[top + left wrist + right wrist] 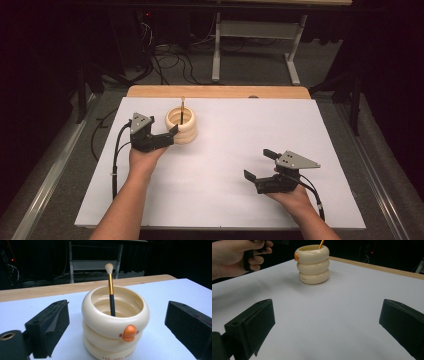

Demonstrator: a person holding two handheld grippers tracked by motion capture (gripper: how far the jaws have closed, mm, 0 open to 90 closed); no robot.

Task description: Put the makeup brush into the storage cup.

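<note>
High view puts your left gripper [170,134] just beside the cream ringed holder [181,126], on its left side, with the jaws pointing right toward it. Left gripper view looks along those two black jaws: they stand wide apart, one on each side of the holder [115,322], and they hold nothing. The holder sits between them but a little farther forward, and I cannot tell that either jaw touches it.

Inside the holder stands a makeup brush [111,290]. Its long axis is almost vertical. The black handle goes down into the holder, the gold ferrule is above it, and the pale bristle tip points up, rising above the rim. On the near wall of the holder you see a small orange duck bill [129,333].

The holder stands upright on the white table sheet [250,135], in the far left part of it, near the wooden edge [220,91].

Your right gripper [259,165] rests low over the sheet at the near right, well apart from the holder. Right gripper view shows its jaws also spread wide with only bare sheet between them, and the holder [313,263] far ahead, with your left hand [235,256] beside it.
</note>
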